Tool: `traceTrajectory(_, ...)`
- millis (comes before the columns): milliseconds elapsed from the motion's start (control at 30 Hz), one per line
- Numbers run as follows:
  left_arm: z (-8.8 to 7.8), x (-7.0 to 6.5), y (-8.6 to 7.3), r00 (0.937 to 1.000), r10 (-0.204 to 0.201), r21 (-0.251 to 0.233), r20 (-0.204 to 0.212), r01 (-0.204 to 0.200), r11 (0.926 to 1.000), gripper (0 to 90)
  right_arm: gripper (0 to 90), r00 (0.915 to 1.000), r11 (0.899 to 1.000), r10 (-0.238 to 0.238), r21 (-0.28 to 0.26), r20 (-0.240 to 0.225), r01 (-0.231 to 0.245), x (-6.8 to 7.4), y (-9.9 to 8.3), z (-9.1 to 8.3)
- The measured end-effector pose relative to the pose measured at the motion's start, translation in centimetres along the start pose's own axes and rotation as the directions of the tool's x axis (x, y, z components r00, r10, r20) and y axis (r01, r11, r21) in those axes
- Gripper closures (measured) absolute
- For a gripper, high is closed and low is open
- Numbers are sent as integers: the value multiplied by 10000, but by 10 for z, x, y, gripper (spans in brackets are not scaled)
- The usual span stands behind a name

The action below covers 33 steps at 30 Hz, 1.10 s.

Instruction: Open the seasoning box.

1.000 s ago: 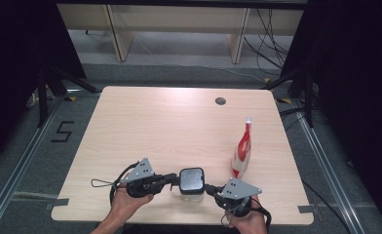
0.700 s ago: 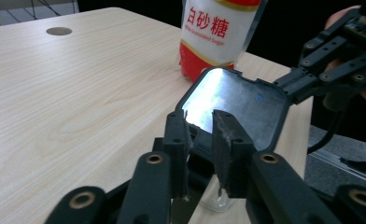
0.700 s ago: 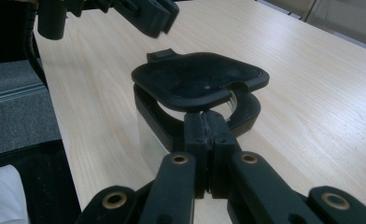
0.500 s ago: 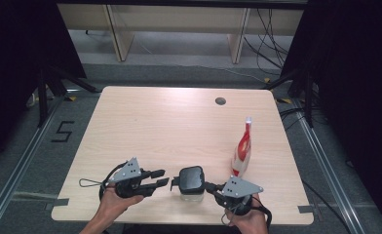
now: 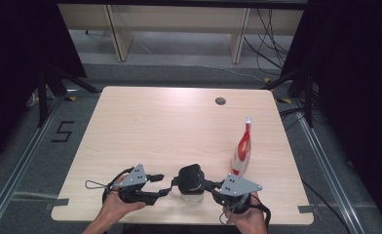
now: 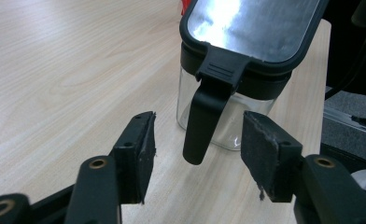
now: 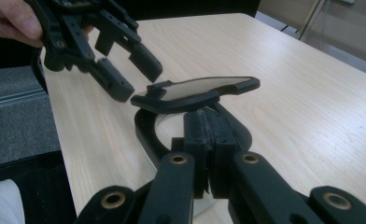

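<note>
A small glass jar [image 5: 191,179] with a black-rimmed lid [image 7: 204,88] stands near the table's front edge, between my two grippers. My left gripper [image 5: 162,184] is just left of it. Its jaws have just been opening and now stand open on either side of the jar's hanging black latch [image 6: 202,121] without touching it. The glass body [image 6: 232,128] is right behind the latch. My right gripper [image 7: 208,128] is shut on the jar's black collar under the lid, which looks tilted up above the rim. The left gripper [image 7: 137,77] is beyond the jar in the right gripper view.
A red and white bottle [image 5: 242,146] stands upright just behind and to the right of the jar. A small round hole [image 5: 220,101] sits near the far edge of the light wooden table [image 5: 155,126]. The front edge is close under both hands.
My left gripper has drawn back to the left, away from the jar, and its jaws have opened. The right gripper and the jar have stayed in place.
</note>
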State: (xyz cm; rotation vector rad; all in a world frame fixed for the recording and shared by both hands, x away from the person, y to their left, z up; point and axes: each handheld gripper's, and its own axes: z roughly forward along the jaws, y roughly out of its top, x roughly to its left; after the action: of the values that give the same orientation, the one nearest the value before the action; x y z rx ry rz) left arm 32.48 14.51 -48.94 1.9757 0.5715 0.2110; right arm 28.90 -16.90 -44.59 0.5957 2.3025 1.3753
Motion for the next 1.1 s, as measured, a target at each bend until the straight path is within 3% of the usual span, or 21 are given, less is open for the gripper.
traceTrajectory(167,2,-1,-2,9994,-357,49,-18,358,9993,400,887,9994,9994,-344,-84,-99,343,1,8,3)
traceTrajectory(300,3,-1,-3,9995,-324,50,16,323,9995,396,886,9988,9988,-476,-73,-105,475,1,15,4)
traceTrajectory(333,3,0,-2,9999,-133,139,78,132,9998,393,886,9988,9988,-481,-100,-78,481,2,16,4)
traceTrajectory(500,4,-2,-2,9995,-292,157,140,290,9995,377,886,9980,9980,-629,-110,-98,628,2,20,6)
traceTrajectory(600,5,-1,-3,9999,17,266,165,-22,9996,366,886,9975,9975,-693,-133,-137,691,4,24,8)
traceTrajectory(667,5,-2,-3,9994,-315,284,166,310,9991,356,886,9970,9971,-758,-116,-164,756,5,27,9)
traceTrajectory(800,4,-1,-4,9997,-187,403,175,180,9990,323,886,9960,9962,-863,-121,-215,860,8,33,12)
traceTrajectory(967,1,-3,-9,9989,-447,610,160,436,9972,288,886,9941,9944,-1054,-130,-259,1051,10,39,16)
traceTrajectory(1067,-5,-1,-12,9999,-106,649,136,97,9978,274,885,9931,9935,-1133,-82,-299,1131,11,42,17)
traceTrajectory(1100,-8,-1,-14,9999,-168,818,-29,170,9965,268,884,9924,9929,-1187,-97,-315,1185,11,43,18)
